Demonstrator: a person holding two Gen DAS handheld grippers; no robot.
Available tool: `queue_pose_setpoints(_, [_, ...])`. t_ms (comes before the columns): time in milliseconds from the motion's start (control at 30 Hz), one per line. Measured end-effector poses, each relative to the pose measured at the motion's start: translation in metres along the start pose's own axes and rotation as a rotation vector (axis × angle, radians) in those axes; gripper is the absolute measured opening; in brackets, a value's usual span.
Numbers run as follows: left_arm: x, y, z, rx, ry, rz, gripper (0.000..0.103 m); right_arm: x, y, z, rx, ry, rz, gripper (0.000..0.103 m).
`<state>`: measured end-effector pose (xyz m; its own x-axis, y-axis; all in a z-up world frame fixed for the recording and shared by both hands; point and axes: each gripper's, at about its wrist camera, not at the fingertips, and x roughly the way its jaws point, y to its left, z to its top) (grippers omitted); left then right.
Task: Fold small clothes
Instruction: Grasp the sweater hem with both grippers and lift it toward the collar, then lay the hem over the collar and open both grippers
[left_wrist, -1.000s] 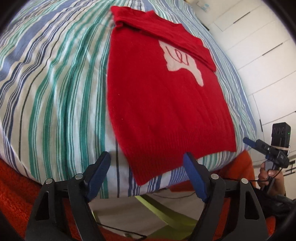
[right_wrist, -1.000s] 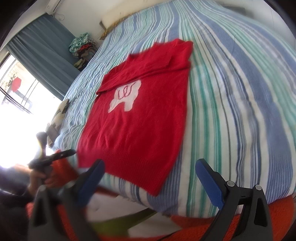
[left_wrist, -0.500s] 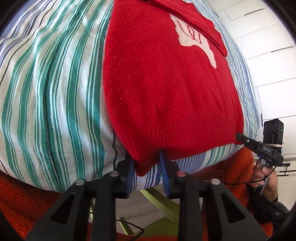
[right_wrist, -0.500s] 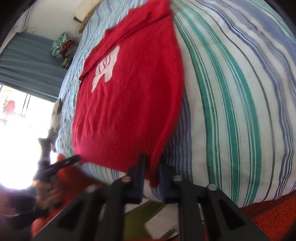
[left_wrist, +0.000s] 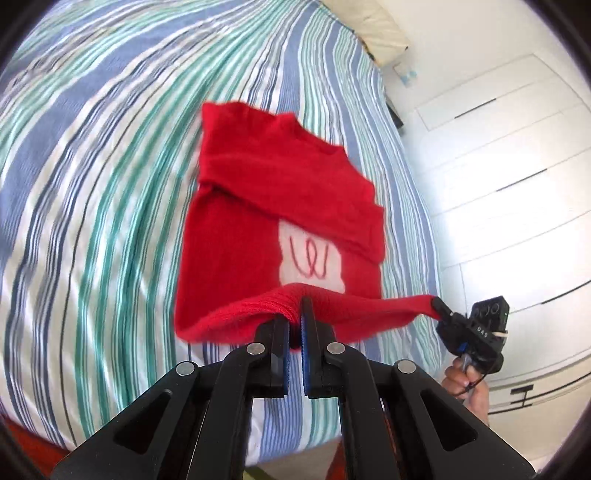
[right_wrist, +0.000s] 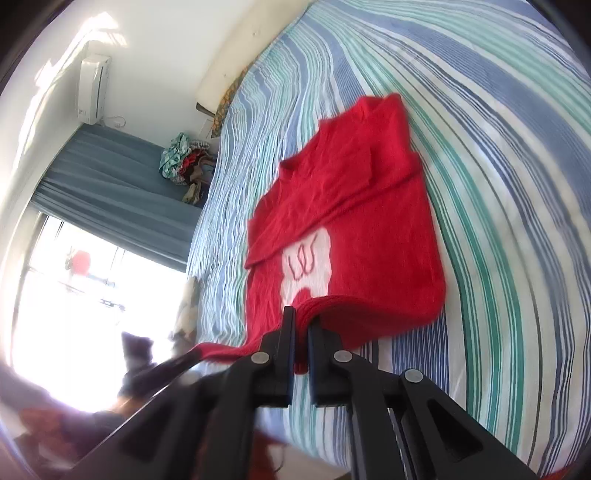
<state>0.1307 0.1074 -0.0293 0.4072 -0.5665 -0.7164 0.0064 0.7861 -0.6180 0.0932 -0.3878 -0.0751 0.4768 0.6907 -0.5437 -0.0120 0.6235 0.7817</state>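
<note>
The step in hand looks like the bottom fold. The red sweater lies in the middle of the frame on the striped bed, with its sleeves already folded across the top. Its bottom hem is lifted off the bed and hangs in a line across the lower middle of the left view.

The left gripper is at the bottom of the left view. Its fingers are squeezed almost together, and they pinch one bottom corner of the sweater. Only a thin bit of red cloth sits between them.

The right gripper is at the bottom of the right view. Its fingers are also squeezed tight on the other bottom corner. In the left view it shows at the right edge, pulling the hem straight.

The white patch with red squiggles is just above the lifted hem.

Next, I think both grippers need to carry the hem up and over toward the neck, at the top of the sweater. They should move together and stay level, so the hem stays straight. Then they should lay it down flat near the folded sleeves and let go. If one side goes faster, the fold could end up crooked.
</note>
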Motion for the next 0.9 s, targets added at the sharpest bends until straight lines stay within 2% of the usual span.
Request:
queue_pose_setpoints(100, [0.033, -0.006, 0.064, 0.021, -0.036, 0.041, 0.002, 0.024, 0.005, 0.063, -0.049, -0.076, -0.039, 0.006])
queue_pose_setpoints(167, [0.070, -0.015, 0.101, 0.039, -0.049, 0.094, 0.002, 0.047, 0.005, 0.104, -0.048, -0.109, -0.044, 0.006])
queue_pose_setpoints(333, [0.134, -0.009, 0.159, 0.047, -0.054, 0.222, 0.002, 0.114, 0.003, 0.184, -0.072, -0.139, -0.117, 0.006])
queue_pose_setpoints(433, [0.158, -0.004, 0.180, 0.053, -0.059, 0.283, 0.002, 0.149, -0.009, 0.212, -0.066, -0.125, -0.183, 0.006])
queue_pose_setpoints(600, [0.183, 0.007, 0.199, 0.035, -0.085, 0.340, 0.006, 0.183, -0.030, 0.232, -0.039, -0.124, -0.238, 0.006])
queue_pose_setpoints(633, [0.186, 0.012, 0.203, 0.018, -0.082, 0.349, 0.012, 0.187, -0.033, 0.234, -0.029, -0.128, -0.239, 0.006])
queue_pose_setpoints(667, [0.190, 0.018, 0.209, -0.009, -0.072, 0.369, 0.035, 0.191, -0.037, 0.235, -0.011, -0.134, -0.230, 0.006])
queue_pose_setpoints(700, [0.188, 0.024, 0.212, -0.034, -0.068, 0.387, 0.046, 0.194, -0.041, 0.237, 0.009, -0.137, -0.225, 0.008])
queue_pose_setpoints(733, [0.182, 0.028, 0.214, -0.054, -0.087, 0.393, 0.060, 0.195, -0.043, 0.237, 0.024, -0.141, -0.237, 0.015])
queue_pose_setpoints(767, [0.172, 0.031, 0.216, -0.068, -0.118, 0.391, 0.066, 0.195, -0.042, 0.239, 0.024, -0.145, -0.255, 0.021])
queue_pose_setpoints(800, [0.161, 0.032, 0.215, -0.074, -0.147, 0.388, 0.067, 0.192, -0.039, 0.240, 0.007, -0.159, -0.279, 0.039])
queue_pose_setpoints(833, [0.149, 0.032, 0.213, -0.067, -0.173, 0.389, 0.067, 0.189, -0.032, 0.243, -0.026, -0.179, -0.298, 0.049])
queue_pose_setpoints(900, [0.130, 0.024, 0.203, -0.007, -0.213, 0.405, 0.067, 0.176, -0.015, 0.242, -0.131, -0.202, -0.323, 0.049])
